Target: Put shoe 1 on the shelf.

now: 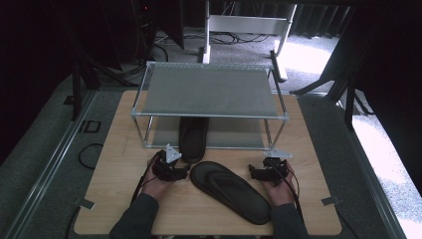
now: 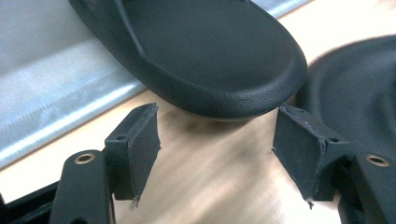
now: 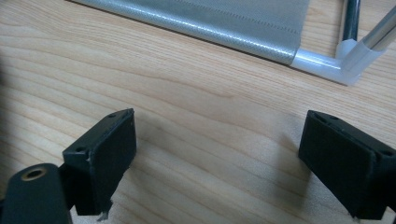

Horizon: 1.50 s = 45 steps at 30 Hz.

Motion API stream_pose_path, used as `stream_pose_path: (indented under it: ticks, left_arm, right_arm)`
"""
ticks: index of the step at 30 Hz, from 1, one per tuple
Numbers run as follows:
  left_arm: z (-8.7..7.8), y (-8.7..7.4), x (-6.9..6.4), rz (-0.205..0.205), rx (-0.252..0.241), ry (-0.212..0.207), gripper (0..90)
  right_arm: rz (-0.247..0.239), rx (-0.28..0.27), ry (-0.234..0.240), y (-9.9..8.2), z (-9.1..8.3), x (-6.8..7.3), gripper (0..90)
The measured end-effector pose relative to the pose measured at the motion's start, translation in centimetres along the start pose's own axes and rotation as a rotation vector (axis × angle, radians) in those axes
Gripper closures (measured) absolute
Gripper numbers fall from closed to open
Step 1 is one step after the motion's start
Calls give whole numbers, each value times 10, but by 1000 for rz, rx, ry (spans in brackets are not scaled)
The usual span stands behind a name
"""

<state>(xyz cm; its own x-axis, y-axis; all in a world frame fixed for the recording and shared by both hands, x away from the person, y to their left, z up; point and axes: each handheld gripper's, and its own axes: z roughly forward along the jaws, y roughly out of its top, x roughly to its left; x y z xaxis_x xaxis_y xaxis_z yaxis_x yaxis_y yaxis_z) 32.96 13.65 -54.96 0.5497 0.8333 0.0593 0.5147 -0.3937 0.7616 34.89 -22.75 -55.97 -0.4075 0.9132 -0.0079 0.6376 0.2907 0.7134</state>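
Observation:
Two black sandals are in play. One sandal (image 1: 193, 139) lies partly on the rack's lower shelf (image 1: 164, 137) with its heel (image 2: 210, 56) sticking out over the table. The other sandal (image 1: 231, 191) lies diagonally on the table in front of it, and its edge (image 2: 355, 88) shows in the left gripper view. My left gripper (image 1: 185, 169) (image 2: 215, 140) is open right at that heel; the pads do not touch it. My right gripper (image 1: 255, 173) (image 3: 217, 154) is open over bare wood, right of the front sandal, with nothing between its fingers.
A two-tier metal rack (image 1: 209, 89) with grey mesh shelves stands on the far half of the wooden table (image 1: 119, 199). Its front right corner joint (image 3: 345, 60) and lower shelf edge (image 3: 210, 23) lie just ahead of my right gripper. Dark floor with cables surrounds the table.

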Motion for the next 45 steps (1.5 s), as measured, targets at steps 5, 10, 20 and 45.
stream_pose_path:
  ticks: [5, 10, 20, 45]
  left_arm:
    - [13, 11, 6, -24, 6, 30, 372]
    - [22, 18, 6, -28, 9, 42, 413]
    - [36, 27, 16, -71, 1, 65, 424]
    - [46, 23, 30, -105, -2, 27, 263]
  right_arm:
    - [0, 0, 0, 0, 0, 0, 111]
    - [-1, 0, 0, 0, 0, 0, 111]
    - [-1, 0, 0, 0, 0, 0, 111]
    - [-4, 1, 1, 0, 0, 0, 111]
